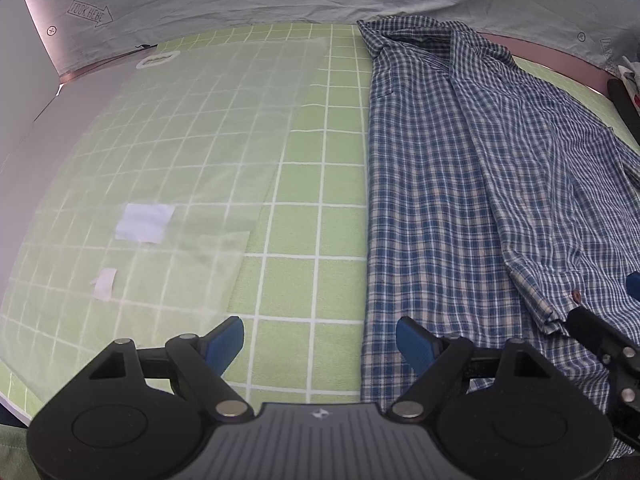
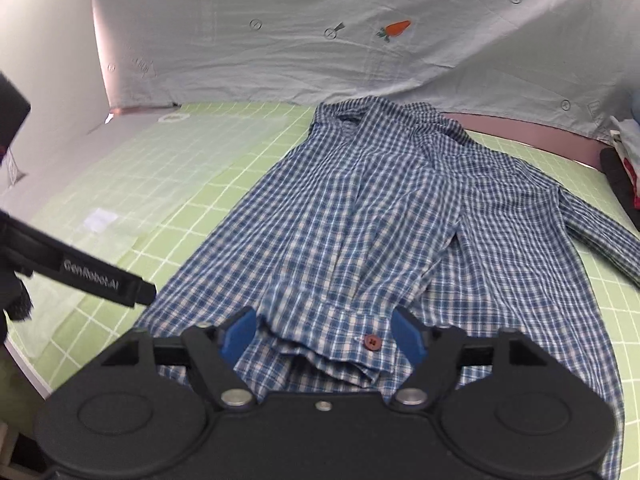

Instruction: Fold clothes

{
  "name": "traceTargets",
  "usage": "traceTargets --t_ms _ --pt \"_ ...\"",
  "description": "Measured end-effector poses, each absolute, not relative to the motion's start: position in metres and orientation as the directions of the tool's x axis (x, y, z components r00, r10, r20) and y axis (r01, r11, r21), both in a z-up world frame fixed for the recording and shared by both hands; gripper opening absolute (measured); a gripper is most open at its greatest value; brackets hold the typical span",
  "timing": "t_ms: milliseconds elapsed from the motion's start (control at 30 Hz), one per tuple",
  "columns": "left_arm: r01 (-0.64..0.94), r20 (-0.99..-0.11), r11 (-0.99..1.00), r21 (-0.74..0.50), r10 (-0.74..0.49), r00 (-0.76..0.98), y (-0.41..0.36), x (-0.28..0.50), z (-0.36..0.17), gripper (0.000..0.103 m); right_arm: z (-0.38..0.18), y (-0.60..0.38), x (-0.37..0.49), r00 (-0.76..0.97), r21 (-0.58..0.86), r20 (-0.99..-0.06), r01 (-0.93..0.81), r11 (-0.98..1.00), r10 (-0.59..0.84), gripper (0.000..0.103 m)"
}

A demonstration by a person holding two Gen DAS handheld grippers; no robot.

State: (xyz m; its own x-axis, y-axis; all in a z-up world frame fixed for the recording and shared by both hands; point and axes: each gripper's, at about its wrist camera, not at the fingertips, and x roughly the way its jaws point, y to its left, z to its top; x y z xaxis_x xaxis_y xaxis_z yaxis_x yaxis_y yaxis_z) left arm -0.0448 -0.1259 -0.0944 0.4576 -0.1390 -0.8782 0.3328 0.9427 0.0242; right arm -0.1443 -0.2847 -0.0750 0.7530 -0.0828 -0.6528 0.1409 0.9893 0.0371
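A blue-and-white checked cotton shirt (image 2: 360, 220) lies on a green grid-lined mat (image 1: 304, 216); left gripper (image 1: 320, 340) and right gripper (image 2: 326, 336) both spread, pinching nothing

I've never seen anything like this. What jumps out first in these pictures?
A blue plaid shirt lies spread on a green checked mat, its buttoned cuff between the open blue-tipped right tongs. Behind hangs a pale sheet printed with orange carrots.
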Motion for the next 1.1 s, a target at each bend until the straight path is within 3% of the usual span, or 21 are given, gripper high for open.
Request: traceTargets --t_ms 300,767,867,1100 --pt "0.330 -0.866 0.944 -0.015 -0.177 0.468 -0.155 -0.055 -0.089 0.084 -0.050 -0.336 -0.180 0.787 0.077 -0.567 0.345 0.936 -0.243 0.097" --pt "0.435 -0.863 0.895 -0.097 -0.293 0.412 -0.214 -0.051 -0.089 0.079 -0.093 -0.361 -0.182 0.591 -0.078 -0.726 0.437 0.896 -0.351 0.097" --pt "0.455 -0.866 0.884 -0.108 -0.308 0.394 -0.219 -0.051 -0.089 0.071 -0.103 -0.365 -0.181 0.557 -0.073 -0.759 0.442 0.894 -0.337 0.097" --pt "0.475 -0.876 0.862 -0.178 -0.358 0.322 -0.227 -0.049 -0.095 0.038 -0.114 -0.374 -0.180 0.522 -0.046 -0.793 0.463 0.885 -0.315 0.097"
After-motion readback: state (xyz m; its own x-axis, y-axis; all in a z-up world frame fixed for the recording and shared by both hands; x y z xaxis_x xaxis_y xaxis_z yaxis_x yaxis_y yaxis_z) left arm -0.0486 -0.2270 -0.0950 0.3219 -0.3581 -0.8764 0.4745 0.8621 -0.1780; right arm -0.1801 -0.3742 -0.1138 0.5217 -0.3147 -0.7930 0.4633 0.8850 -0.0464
